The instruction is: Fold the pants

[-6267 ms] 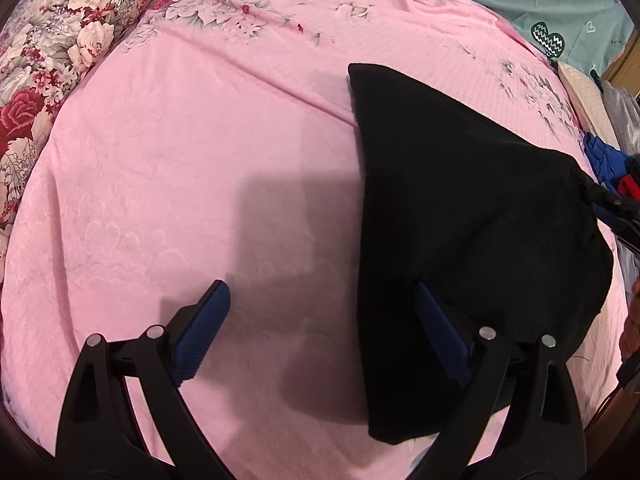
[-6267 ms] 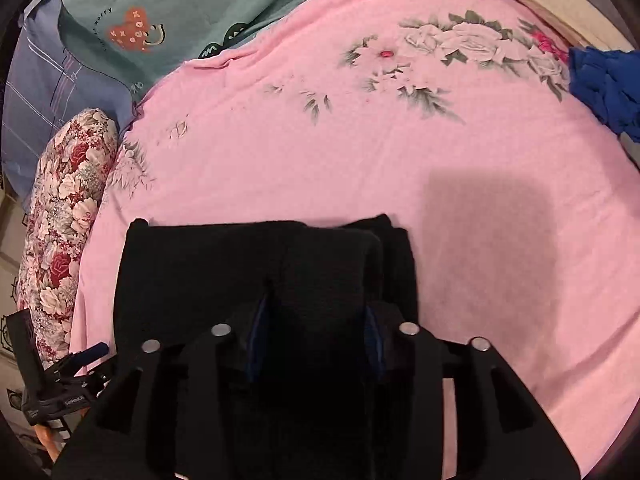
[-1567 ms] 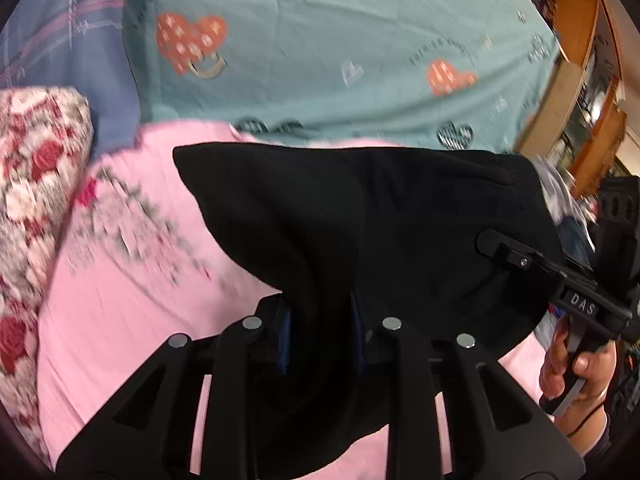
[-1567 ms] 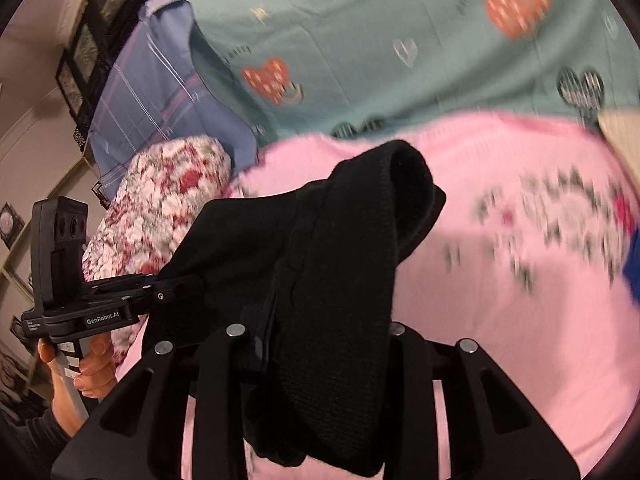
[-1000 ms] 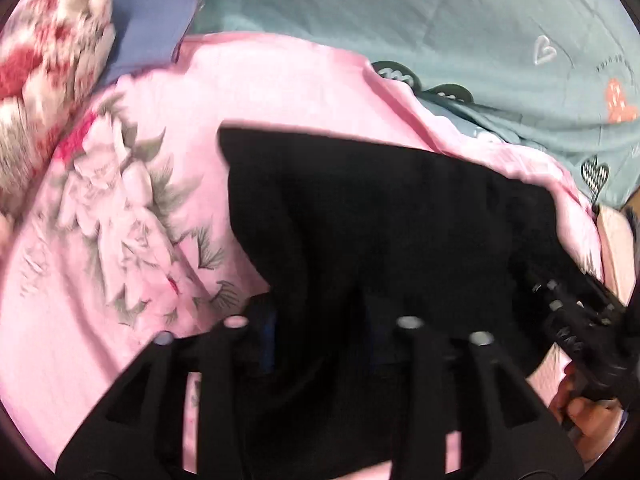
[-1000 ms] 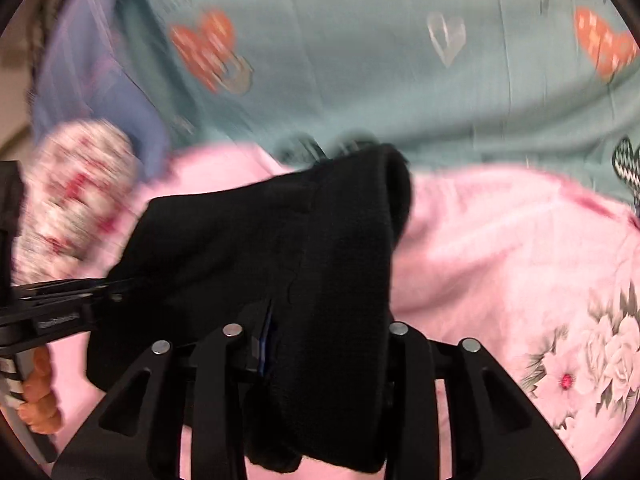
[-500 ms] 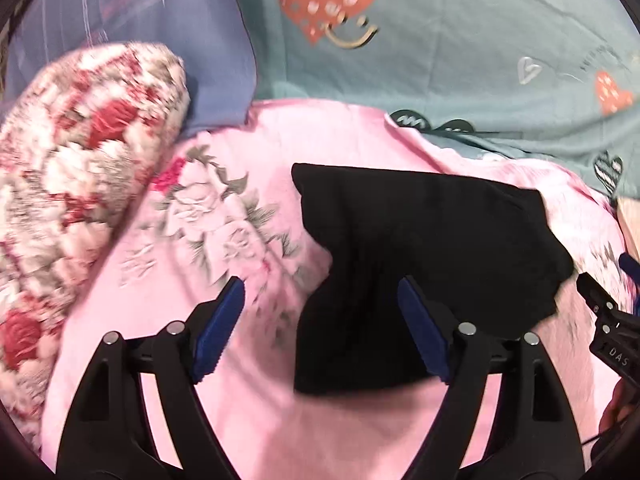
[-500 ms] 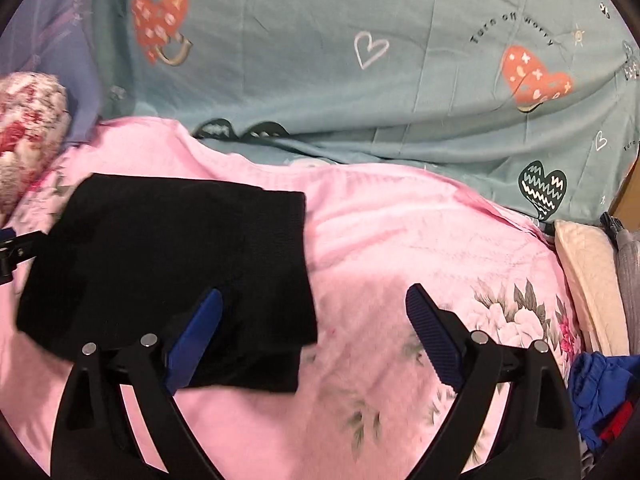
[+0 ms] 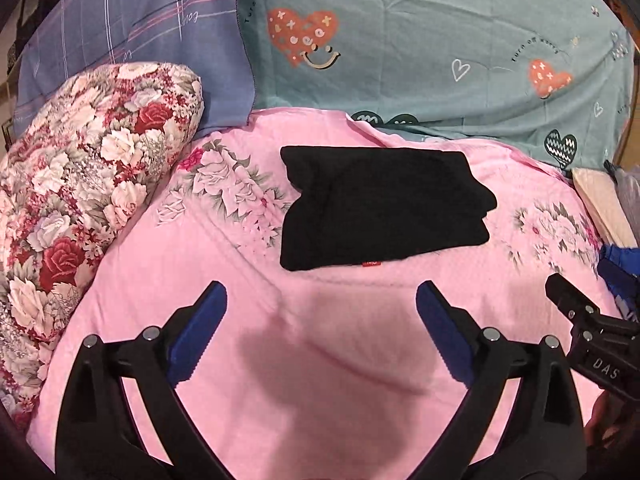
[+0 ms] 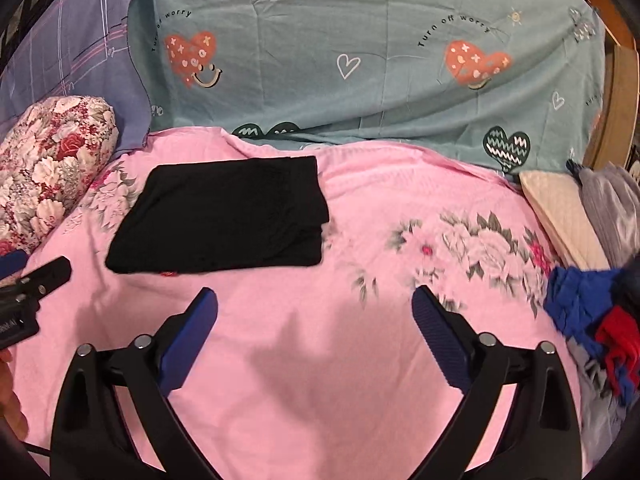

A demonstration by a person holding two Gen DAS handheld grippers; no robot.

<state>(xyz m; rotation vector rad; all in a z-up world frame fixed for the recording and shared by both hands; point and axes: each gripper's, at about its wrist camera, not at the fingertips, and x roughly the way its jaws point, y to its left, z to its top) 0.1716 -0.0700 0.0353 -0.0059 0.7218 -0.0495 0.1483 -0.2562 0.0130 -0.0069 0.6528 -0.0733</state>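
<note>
We note the left gripper [image 9: 321, 300] held low over the pink sheet [image 9: 320, 380], pointing fwd toward the head of the bed, jaws spread wide w/ nothing between them; blue pads [image 9: 198, 330] bare. Its shadow falls on the sheet directly ahead of the jaws. The right gripper [image 10: 314, 306] sits in a matching pose: low, fwd-facing, jaws fully apart, holding nothing, blue pads [image 10: 188, 344] clear of any cloth.

We see each gripper in the other's view: the right one at the right edge of the left wrist view [image 9: 592, 336], the left one at the left edge of the right wrist view [image 10: 28, 284]. Part of a hand shows at the frame edge in both views; grip detail can't be made out.

The pants [image 9: 380, 208], black, lie folded into a compact, roughly rectangular stack on the sheet, flat, a small red tag at the near edge. They rest ahead of both grippers, apart from them, no contact. In the left wrist view they sit approx. centred beyond the jaws; in the right wrist view [image 10: 224, 216] they lie ahead and to the left.

Beyond the pants: teal heart-print bedding [image 10: 360, 60] and blue plaid fabric [image 9: 120, 32]. Floral pillow [image 9: 80, 184] to the left. At right, a cream folded item [image 10: 560, 208] and blue/red clothes [image 10: 588, 312].
</note>
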